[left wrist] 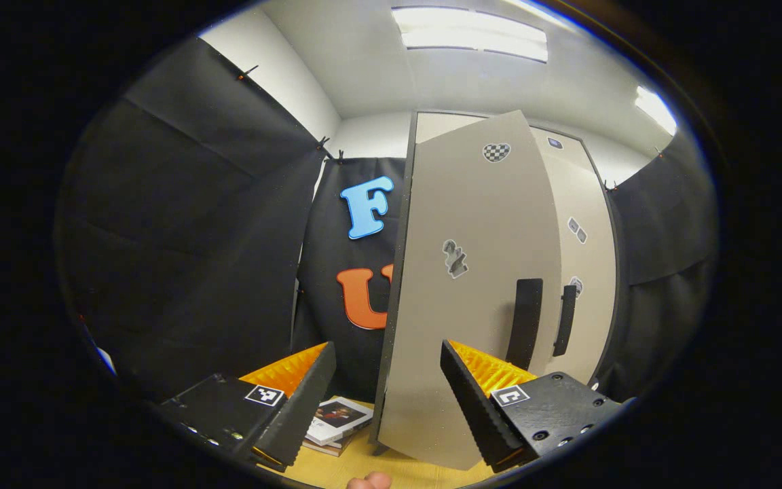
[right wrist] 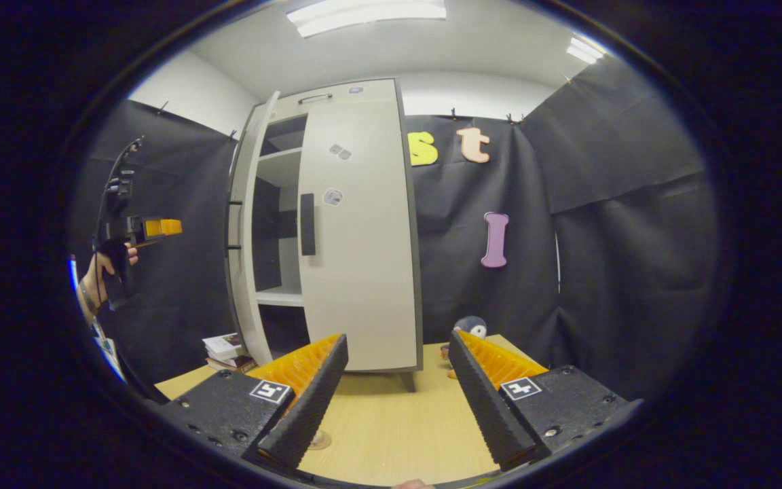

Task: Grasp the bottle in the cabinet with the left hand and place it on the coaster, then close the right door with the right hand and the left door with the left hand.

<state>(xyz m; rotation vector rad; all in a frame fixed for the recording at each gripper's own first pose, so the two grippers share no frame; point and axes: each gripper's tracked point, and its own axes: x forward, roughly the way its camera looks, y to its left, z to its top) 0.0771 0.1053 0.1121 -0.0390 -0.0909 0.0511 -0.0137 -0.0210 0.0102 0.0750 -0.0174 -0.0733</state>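
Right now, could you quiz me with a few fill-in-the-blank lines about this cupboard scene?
1. The cabinet's right door is ____.
2. The left door stands ____.
3. Beside the cabinet lies a stack of ____.
4. Both the left gripper and right gripper are ____.

Missing words: closed; open; books; open

Light wooden table [right wrist: 391,435] bearing cabinet [right wrist: 357,238], book stack [right wrist: 225,350], penguin toy [right wrist: 469,329].
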